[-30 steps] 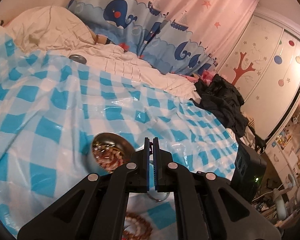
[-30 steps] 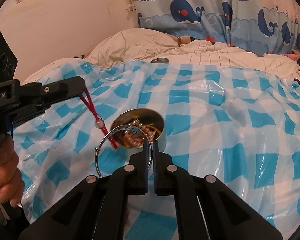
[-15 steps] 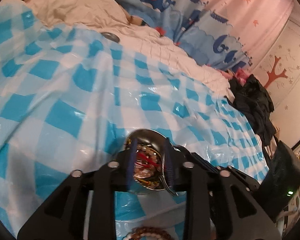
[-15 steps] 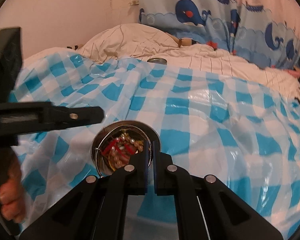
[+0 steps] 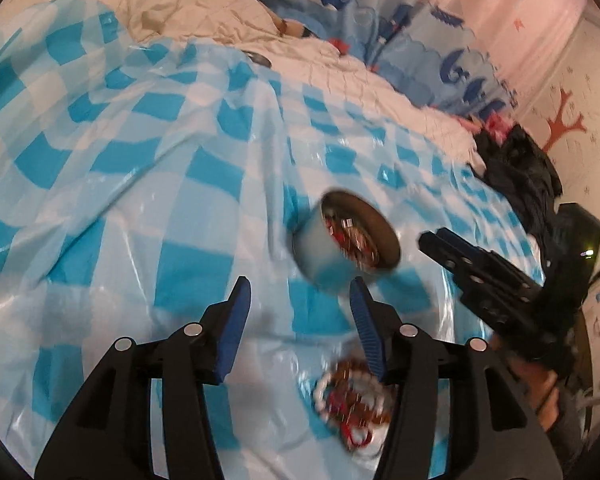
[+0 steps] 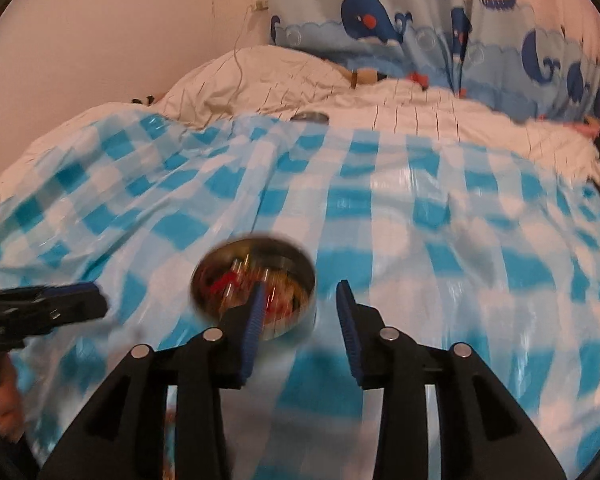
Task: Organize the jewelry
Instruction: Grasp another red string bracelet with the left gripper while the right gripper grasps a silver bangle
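Note:
A small metal bowl [image 5: 312, 248] [image 6: 260, 248] stands on the blue checked sheet with beads and a red cord bracelet [image 5: 352, 240] [image 6: 228, 284] inside. My left gripper [image 5: 299, 292] hangs just before the bowl, its jaws opening with nothing between them. It appears from the side at the left in the right wrist view [image 6: 96, 304]. My right gripper [image 6: 300, 300] is also opening and empty. Its left finger overlaps the bowl's near rim. It also shows right of the bowl [image 5: 436, 240]. A blurred pile of bead bracelets [image 5: 352, 404] lies on the sheet under my left gripper.
The checked plastic sheet [image 6: 420, 240] covers a bed with a white duvet [image 6: 440, 120] behind it. A small metal lid [image 5: 260, 59] [image 6: 310, 117] rests at the sheet's far edge. Black clothing [image 5: 516, 172] is heaped at the right. A hand [image 6: 4, 412] holds the left gripper.
Both grippers went from shut to open. The left one let the red cord drop into the bowl and drew back from it. The right one let go of the metal ring at the bowl.

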Motion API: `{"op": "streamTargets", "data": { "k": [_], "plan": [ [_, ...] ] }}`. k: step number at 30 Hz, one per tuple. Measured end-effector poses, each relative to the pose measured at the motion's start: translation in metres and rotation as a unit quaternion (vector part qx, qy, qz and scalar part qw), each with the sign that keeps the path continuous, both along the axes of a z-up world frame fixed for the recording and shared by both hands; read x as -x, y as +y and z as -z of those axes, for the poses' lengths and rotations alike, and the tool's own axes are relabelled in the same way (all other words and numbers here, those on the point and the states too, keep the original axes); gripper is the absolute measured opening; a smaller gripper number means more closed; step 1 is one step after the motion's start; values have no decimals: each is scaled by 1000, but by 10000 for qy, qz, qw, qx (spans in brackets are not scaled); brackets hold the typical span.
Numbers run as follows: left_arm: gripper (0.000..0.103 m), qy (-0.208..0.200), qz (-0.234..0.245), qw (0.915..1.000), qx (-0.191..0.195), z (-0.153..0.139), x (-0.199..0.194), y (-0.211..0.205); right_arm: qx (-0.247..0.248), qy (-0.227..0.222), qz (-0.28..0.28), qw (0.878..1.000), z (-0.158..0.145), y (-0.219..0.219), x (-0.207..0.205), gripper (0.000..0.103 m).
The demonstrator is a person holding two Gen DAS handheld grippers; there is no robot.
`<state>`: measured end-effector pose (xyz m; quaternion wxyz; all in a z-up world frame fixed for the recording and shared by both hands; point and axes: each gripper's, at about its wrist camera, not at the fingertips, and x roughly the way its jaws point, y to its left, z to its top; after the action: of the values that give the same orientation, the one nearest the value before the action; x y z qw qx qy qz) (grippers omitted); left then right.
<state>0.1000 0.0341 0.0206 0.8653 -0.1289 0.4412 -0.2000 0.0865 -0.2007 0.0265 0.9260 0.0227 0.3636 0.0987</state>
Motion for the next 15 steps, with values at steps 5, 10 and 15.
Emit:
{"op": "streamTargets", "data": {
  "k": [5, 10, 15],
  "plan": [
    [49, 106, 412, 9987, -277, 15, 23, -9, -607, 541, 177, 9965, 24, -24, 46, 45],
    [49, 137, 782, 9956, -493, 28, 37, -19, -998, 734, 144, 9922, 30, -27, 46, 46],
    [49, 174, 741, 9961, -448, 32, 34, -16, -999, 875, -394, 9904, 29, -9, 50, 46]
  ]
}}
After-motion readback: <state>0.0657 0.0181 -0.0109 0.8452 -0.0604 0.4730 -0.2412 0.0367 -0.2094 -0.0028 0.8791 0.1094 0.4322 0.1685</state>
